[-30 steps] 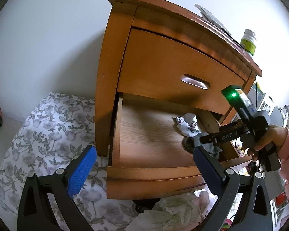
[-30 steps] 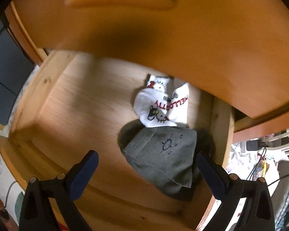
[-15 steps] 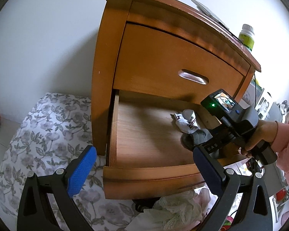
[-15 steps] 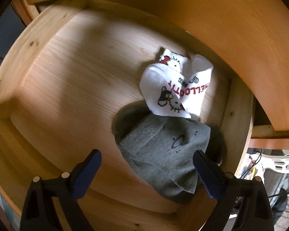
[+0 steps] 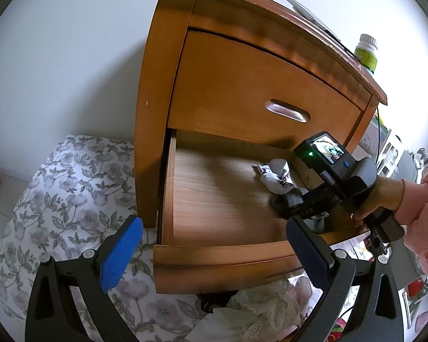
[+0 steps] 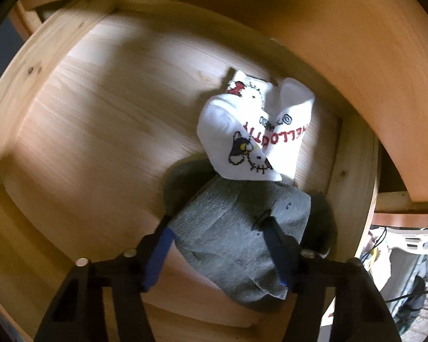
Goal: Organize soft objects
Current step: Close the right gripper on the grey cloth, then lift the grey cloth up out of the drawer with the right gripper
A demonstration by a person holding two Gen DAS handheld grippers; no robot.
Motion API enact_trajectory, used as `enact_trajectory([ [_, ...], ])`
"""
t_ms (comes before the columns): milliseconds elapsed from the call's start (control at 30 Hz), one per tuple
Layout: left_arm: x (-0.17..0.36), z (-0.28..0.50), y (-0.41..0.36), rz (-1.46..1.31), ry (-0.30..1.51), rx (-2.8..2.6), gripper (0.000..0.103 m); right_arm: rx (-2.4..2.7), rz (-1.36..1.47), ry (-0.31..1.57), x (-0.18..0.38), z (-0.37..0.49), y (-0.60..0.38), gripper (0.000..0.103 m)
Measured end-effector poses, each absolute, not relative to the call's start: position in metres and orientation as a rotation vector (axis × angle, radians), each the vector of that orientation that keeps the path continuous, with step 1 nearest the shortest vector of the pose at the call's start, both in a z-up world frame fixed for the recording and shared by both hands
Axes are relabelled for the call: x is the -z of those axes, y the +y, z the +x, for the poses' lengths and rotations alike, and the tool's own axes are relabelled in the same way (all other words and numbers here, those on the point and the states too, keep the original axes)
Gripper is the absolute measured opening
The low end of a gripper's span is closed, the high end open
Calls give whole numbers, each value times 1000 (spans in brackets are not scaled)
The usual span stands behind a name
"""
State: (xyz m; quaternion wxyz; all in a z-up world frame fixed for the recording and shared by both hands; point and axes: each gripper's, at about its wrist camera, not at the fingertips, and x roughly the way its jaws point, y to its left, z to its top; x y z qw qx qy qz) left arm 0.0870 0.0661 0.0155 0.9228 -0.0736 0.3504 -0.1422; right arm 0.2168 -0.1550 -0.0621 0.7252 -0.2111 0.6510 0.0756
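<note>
The wooden nightstand's lower drawer [image 5: 214, 259] stands pulled open. A grey sock [image 6: 236, 239] lies at its right side, with white Hello Kitty socks [image 6: 254, 131] just behind it. My right gripper [image 6: 216, 228] is down in the drawer with its fingers closing on the grey sock, which bunches between them. In the left wrist view the right gripper [image 5: 305, 208] sits over the grey sock [image 5: 316, 222] beside the white socks [image 5: 276, 173]. My left gripper [image 5: 211, 242] is open and empty, held in front of the drawer.
The upper drawer [image 5: 256, 91] is closed and overhangs the open one. A green bottle [image 5: 366, 54] and a flat device stand on the nightstand top. A flowered cloth [image 5: 57, 199] covers the floor at left. Lacy white and pink clothes [image 5: 259, 310] lie under the drawer front.
My right gripper has dropped into the drawer and its fingers have closed in around the grey sock. The left gripper has moved slightly closer and stayed open.
</note>
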Motion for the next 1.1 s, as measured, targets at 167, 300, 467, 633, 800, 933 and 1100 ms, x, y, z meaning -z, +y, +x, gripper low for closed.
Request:
enact_trajectory([
  [167, -15, 87, 66, -149, 730, 294, 100, -158, -423, 1405, 55, 216, -158, 35],
  [300, -15, 87, 65, -144, 738, 294, 100, -149, -396, 1380, 45, 213, -164, 25],
  [467, -17, 86, 66, -145, 742, 292, 100, -123, -349, 1322, 25, 202, -177, 16],
  [633, -20, 84, 65, -145, 745, 293, 100, -110, -296, 1275, 5, 192, -188, 15],
  [800, -21, 81, 64, -138, 760, 283, 100, -102, -237, 1221, -16, 175, -200, 15],
  [933, -20, 79, 62, -119, 794, 263, 100, -108, -197, 1170, -35, 165, -226, 15],
  [1100, -20, 75, 62, -112, 827, 246, 100, -115, -163, 1108, -57, 154, -232, 15],
])
